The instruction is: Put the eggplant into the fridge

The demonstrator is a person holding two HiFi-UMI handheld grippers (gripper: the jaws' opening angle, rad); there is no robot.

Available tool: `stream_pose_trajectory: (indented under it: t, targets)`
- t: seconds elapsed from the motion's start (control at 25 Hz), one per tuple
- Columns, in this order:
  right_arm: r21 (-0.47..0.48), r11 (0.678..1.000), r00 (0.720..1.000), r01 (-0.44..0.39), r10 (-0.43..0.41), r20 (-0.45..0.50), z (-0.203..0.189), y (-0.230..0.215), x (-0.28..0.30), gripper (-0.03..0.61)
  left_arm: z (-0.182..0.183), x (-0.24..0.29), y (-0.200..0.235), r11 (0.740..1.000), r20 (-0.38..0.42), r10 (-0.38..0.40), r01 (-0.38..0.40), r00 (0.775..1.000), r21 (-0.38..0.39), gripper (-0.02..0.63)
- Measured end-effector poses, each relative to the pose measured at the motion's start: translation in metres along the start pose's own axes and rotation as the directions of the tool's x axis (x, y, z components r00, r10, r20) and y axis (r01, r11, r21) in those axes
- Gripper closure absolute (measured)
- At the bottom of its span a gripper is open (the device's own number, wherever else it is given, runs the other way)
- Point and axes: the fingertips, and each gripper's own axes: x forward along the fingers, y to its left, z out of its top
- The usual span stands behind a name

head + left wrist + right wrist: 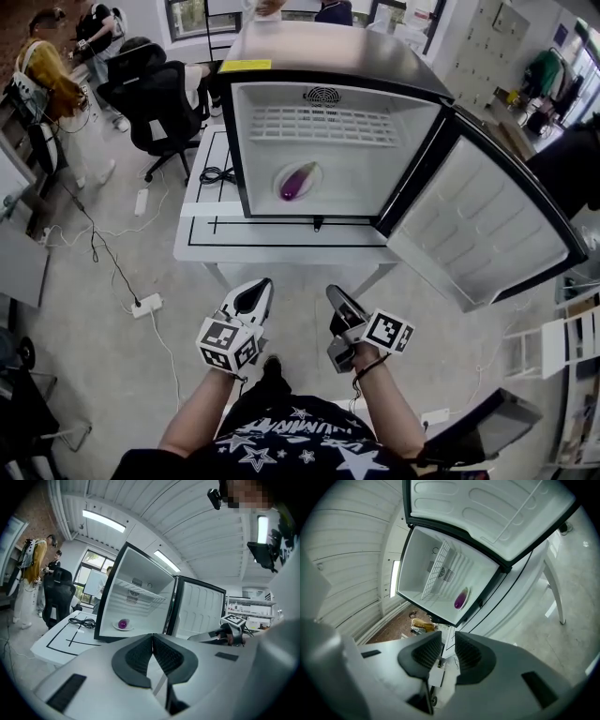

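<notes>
The purple eggplant (298, 180) lies on a small white plate (282, 174) on the floor of the open fridge (231, 141); it also shows in the left gripper view as the eggplant (123, 624) and in the right gripper view as the eggplant (460, 599). The fridge door (478, 225) stands swung wide to the right. Both grippers are held low near my body, well back from the fridge. My left gripper (251, 298) (152, 637) is shut with its pads touching and nothing between them. My right gripper (339, 302) (448, 637) is shut to a thin slit, also empty.
The fridge sits on a white table (202, 225) with black lines and a coiled black cable (217, 174). A black office chair (155, 103) and people (52, 75) are at the far left. A power strip (145, 305) lies on the floor; white shelving (572, 347) stands at the right.
</notes>
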Motion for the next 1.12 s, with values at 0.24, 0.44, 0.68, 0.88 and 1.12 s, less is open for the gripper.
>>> stream_pose_trajectory:
  t: [0.24, 0.44, 0.68, 0.88, 1.12]
  targets:
    - [-0.002, 1.000, 1.000, -0.020, 0.020, 0.003, -0.004, 0.003, -0.037, 0.485, -0.005, -0.014, -0.038, 1.000, 0.008, 0.002, -0.003, 1.000, 0.015, 0.604]
    - [0.001, 1.000, 1.000, -0.031, 0.031, 0.003, -0.013, -0.001, -0.074, 0.517, -0.016, -0.029, -0.072, 1.000, 0.014, 0.019, -0.019, 1.000, 0.019, 0.604]
    - [0.009, 0.999, 0.999, -0.042, 0.042, -0.009, -0.027, -0.004, -0.124, 0.517, -0.036, -0.054, -0.121, 1.000, 0.007, 0.024, -0.024, 1.000, 0.020, 0.604]
    - [0.001, 0.998, 0.998, -0.057, 0.057, -0.024, -0.037, -0.004, -0.161, 0.548, -0.048, -0.072, -0.158, 0.999, 0.010, 0.035, -0.035, 0.999, 0.029, 0.604]
    - [-0.024, 0.997, 0.996, -0.077, 0.075, -0.056, -0.053, -0.001, -0.196, 0.572, -0.056, -0.092, -0.190, 0.998, 0.019, 0.042, -0.043, 0.999, 0.042, 0.604]
